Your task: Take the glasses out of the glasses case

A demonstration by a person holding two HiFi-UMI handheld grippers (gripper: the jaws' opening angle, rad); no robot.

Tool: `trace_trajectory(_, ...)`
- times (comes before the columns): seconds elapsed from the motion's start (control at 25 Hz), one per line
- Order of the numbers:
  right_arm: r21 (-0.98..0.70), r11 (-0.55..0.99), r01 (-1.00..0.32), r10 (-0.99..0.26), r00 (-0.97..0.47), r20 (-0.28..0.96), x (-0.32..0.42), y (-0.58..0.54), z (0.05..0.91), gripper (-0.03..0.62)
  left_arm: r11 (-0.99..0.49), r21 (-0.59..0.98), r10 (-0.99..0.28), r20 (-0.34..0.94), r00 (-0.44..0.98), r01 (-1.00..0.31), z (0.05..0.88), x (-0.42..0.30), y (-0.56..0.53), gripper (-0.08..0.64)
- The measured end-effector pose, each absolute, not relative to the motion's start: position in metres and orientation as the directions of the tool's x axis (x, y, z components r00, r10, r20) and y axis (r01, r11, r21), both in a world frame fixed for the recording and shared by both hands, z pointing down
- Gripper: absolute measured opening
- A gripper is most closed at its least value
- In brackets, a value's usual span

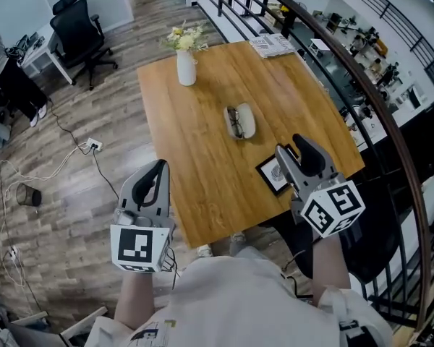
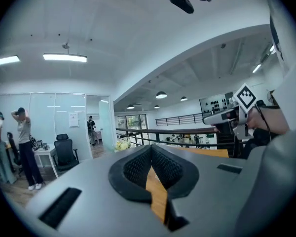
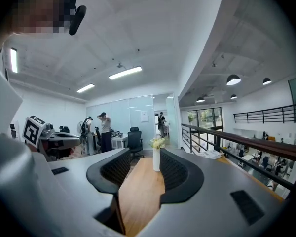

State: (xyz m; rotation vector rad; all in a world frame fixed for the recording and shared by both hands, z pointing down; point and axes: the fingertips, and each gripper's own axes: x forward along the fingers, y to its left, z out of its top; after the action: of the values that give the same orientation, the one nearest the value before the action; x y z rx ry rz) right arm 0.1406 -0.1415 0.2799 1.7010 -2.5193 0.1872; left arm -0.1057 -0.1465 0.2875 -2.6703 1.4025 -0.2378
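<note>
glasses case: white, lying pretty much mid-table on the wooden table, neither gripper touching it
glasses: dark frames, on the case's 9 o'clock side; can't tell if they're in it or on top
left gripper: fingers pinched together at the tips, nothing in them, at 7 o'clock from the case, well apart, off the table's near-left edge
right gripper: fingers spread wide, empty, at 5 o'clock from the case, over the near-right corner
vase: white with flowers, upright, 11 o'clock from the case
</note>
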Motion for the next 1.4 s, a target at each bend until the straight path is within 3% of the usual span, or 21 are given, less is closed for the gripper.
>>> trace_trajectory(0.68,-0.117,0.445,-0.888,-0.841,-0.459,0.285,0.203,-0.336,0.398,0.193,-0.454,-0.212,-0.890,0.066,0.451,-0.865,0.297,-0.018,-0.277,0.015)
trace_trajectory(1.0,-0.226,0.417,-0.880,-0.797,-0.474,0.374,0.197,-0.400,0.490,0.192,-0.492,-0.225,-0.871,0.126,0.475,-0.841,0.353,0.008,-0.319,0.015)
trace_trajectory(1.4,-0.244,0.359,-0.901,-0.708,-0.434,0.558,0.188,-0.442,0.609,0.184,-0.559,-0.195,-0.825,0.228,0.517,-0.806,0.440,0.024,-0.361,0.015)
